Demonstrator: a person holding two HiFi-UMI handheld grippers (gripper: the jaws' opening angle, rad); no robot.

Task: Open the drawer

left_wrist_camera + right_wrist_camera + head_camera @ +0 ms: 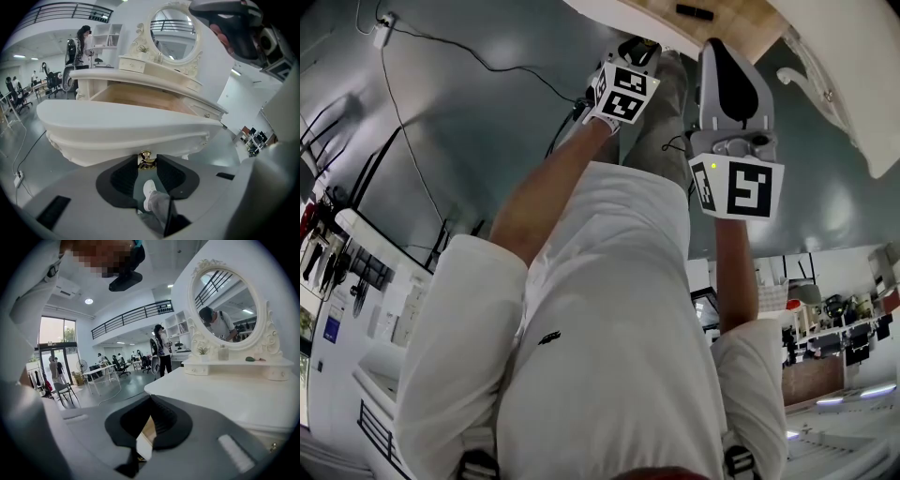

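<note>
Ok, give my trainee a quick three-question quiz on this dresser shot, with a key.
1. True or false: the drawer is fully shut.
2. What is the left claw clamped on? A) a gold knob B) a cable C) nothing
3. Fill in: on the dresser top stands an oval ___.
Key: 1 false, it stands pulled out with the wood inside showing; 2 A; 3 mirror.
</note>
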